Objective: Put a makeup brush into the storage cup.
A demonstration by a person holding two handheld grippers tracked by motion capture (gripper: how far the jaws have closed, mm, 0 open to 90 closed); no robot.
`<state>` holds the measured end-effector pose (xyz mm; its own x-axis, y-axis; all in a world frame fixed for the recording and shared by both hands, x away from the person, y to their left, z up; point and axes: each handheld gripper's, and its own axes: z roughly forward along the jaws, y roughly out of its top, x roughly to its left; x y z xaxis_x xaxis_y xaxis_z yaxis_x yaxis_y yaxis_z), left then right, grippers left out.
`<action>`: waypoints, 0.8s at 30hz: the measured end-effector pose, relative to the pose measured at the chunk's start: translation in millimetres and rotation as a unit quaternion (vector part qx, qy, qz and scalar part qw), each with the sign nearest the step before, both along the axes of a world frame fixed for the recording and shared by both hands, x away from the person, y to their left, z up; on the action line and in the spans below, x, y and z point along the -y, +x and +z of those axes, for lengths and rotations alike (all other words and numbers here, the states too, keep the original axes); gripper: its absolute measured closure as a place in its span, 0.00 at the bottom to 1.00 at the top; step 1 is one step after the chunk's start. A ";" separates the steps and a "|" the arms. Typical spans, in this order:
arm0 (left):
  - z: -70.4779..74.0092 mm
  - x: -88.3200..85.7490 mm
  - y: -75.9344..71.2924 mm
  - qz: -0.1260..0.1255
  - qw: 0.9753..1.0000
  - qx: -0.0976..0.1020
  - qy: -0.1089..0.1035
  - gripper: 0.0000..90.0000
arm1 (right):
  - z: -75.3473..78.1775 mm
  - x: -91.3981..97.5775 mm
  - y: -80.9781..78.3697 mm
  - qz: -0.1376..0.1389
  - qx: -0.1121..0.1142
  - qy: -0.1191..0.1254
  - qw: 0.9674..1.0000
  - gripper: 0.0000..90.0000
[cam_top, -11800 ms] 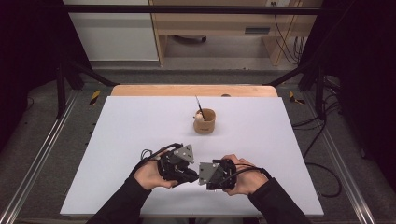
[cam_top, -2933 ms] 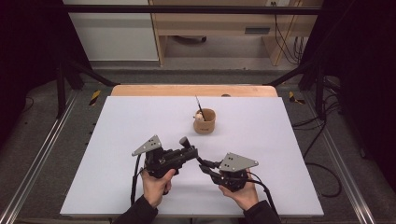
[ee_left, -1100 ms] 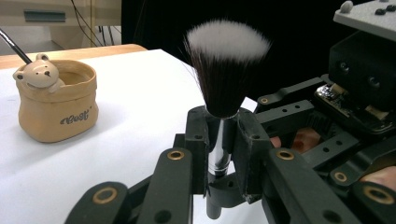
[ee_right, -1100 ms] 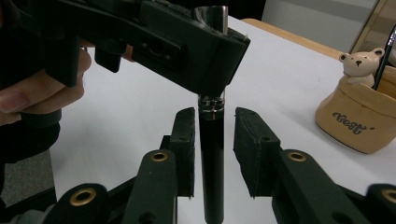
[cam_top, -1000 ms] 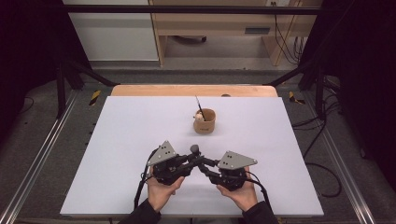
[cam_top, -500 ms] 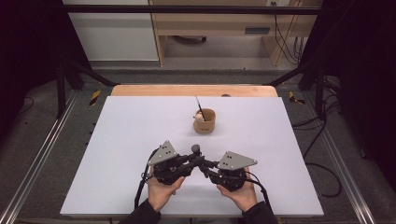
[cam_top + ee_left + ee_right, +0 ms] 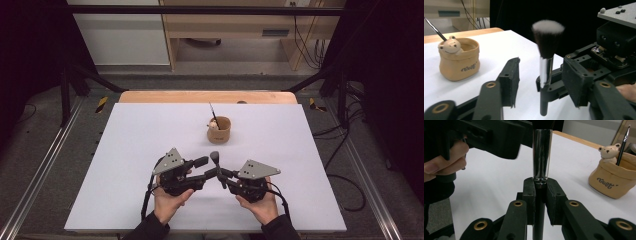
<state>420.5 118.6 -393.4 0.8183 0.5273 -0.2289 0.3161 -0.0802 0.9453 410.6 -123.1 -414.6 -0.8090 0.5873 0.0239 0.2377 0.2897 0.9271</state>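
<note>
The right hand-held gripper [image 7: 540, 195] is clamped on the black handle of a makeup brush [image 7: 547, 57], its two pads pressed to either side just below the shiny metal ferrule, so the brush stands upright out of its jaws with the white-tipped bristles on top. The left hand-held gripper [image 7: 541, 85] sits just beside it, nose to nose; its jaws have just been opening and now stand apart, one on each side of the brush without pressing on it. In the high view both are held low over the near part of the white tabletop [image 7: 125, 150], with the brush [image 7: 215, 159] rising between them. Farther off, beyond the two hand-held grippers, a tan pot [image 7: 219, 129] with a small bear figure on its rim stands on the tabletop, well apart from the brush, with a thin dark stick [image 7: 212, 111] leaning out of it
</note>
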 end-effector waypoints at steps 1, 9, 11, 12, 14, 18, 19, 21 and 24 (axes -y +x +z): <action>0.3 -1.5 0.3 0.001 1.000 0.000 0.000 0.48 | 0.3 1.2 0.1 -0.001 0.000 0.001 1.000 0.88; 3.4 -13.9 2.0 0.004 1.000 0.004 0.008 0.37 | 3.0 13.9 3.2 -0.017 -0.003 0.012 1.000 0.88; 3.5 -17.2 2.0 0.004 1.000 0.008 0.012 0.34 | 3.8 17.4 3.7 -0.021 -0.004 0.015 1.000 0.88; 3.6 -19.0 1.8 0.005 1.000 0.010 0.015 0.33 | 4.3 19.2 4.0 -0.022 -0.002 0.016 1.000 0.88; 3.9 -22.0 1.6 0.006 1.000 0.011 0.018 0.30 | 5.6 22.4 4.4 -0.027 -0.003 0.019 0.999 0.88; 6.0 -31.2 1.2 0.019 0.999 0.021 0.024 0.25 | 8.0 29.7 5.3 -0.036 -0.001 0.025 0.999 0.88; 6.2 -33.2 1.4 0.022 0.999 0.022 0.027 0.24 | 8.5 31.6 5.5 -0.038 0.000 0.025 0.999 0.88; 6.4 -37.4 1.5 0.029 0.999 0.025 0.032 0.22 | 9.4 35.2 5.9 -0.042 0.001 0.027 0.999 0.88; 6.1 -43.8 1.9 0.035 0.998 0.025 0.039 0.19 | 10.8 39.9 6.5 -0.048 0.002 0.030 0.998 0.88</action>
